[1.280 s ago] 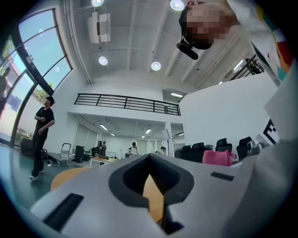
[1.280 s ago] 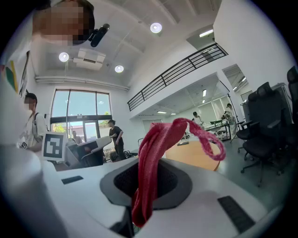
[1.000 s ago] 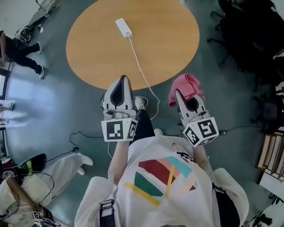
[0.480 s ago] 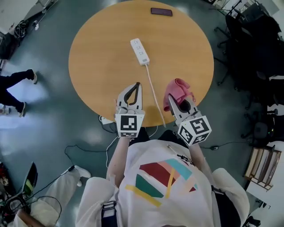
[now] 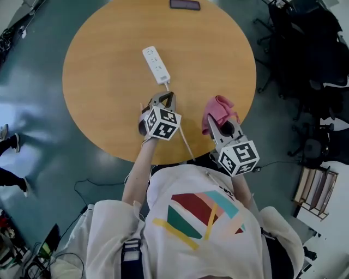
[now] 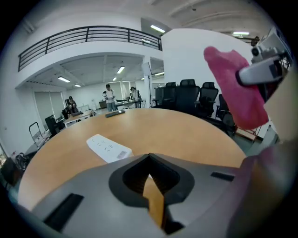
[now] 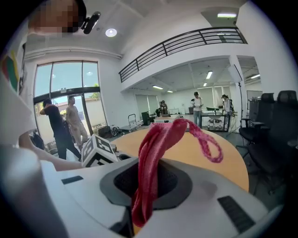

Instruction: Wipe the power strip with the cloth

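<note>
A white power strip (image 5: 155, 64) lies on the round wooden table (image 5: 98, 82), and its cable (image 5: 181, 137) runs off the near edge. In the left gripper view the power strip (image 6: 108, 148) lies just ahead of the jaws. My left gripper (image 5: 165, 95) hovers over the cable just below the strip's near end. Its jaws (image 6: 149, 157) are shut with nothing between them. My right gripper (image 5: 214, 121) is over the table's near right edge, shut on a pink cloth (image 5: 219, 108). That cloth (image 7: 160, 139) sticks up from the jaws, with a loop at its end.
A dark phone (image 5: 184, 4) lies at the table's far edge. Black office chairs (image 5: 305, 32) stand on the teal floor to the right, and a wooden rack (image 5: 313, 188) is at the lower right. People stand far off in both gripper views.
The view has moved in over the table. My left gripper has gone forward and turned, and is now close to the strip's cable end. The right gripper still holds the cloth.
</note>
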The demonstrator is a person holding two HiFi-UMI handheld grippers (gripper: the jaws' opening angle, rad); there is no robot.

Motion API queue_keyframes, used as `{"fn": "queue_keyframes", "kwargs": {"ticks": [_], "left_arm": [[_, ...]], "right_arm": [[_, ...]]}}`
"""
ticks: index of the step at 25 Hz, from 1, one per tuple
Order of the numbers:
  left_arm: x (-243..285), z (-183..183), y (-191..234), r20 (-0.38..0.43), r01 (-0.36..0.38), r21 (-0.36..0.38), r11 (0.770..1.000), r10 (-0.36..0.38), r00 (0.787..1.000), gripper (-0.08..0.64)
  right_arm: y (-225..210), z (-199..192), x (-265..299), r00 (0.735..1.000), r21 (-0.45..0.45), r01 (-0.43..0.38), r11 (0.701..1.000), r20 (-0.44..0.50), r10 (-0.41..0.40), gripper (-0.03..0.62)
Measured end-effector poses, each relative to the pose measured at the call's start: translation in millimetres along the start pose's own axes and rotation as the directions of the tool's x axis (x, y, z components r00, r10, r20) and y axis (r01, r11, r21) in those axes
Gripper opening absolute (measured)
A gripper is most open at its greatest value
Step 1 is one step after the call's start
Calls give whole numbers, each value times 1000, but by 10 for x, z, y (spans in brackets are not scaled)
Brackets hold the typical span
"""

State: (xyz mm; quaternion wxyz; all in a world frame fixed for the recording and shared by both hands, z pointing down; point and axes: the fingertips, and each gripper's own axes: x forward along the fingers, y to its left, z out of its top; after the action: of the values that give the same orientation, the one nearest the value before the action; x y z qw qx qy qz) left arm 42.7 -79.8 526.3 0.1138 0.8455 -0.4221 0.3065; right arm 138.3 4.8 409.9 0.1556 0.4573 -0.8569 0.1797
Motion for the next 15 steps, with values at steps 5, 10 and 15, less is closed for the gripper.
{"fn": "queue_keyframes", "kwargs": {"ticks": [5,10,15], "left_arm": [[305,-213,-30,-165,-21,22,1000,24,986,43],[525,-385,87,-236,-45,41,998,53,970,43],[614,-417,168,-277,-53,64,997,69,958,41]], "right_arm": [[-321,477,482,995,-195,-95,976,-9,95,39],[-434,783,1471,973,-603,-232,764,-139,187,38],[-229,740,2565,918,-856,-385,344,-319,235,38]]}}
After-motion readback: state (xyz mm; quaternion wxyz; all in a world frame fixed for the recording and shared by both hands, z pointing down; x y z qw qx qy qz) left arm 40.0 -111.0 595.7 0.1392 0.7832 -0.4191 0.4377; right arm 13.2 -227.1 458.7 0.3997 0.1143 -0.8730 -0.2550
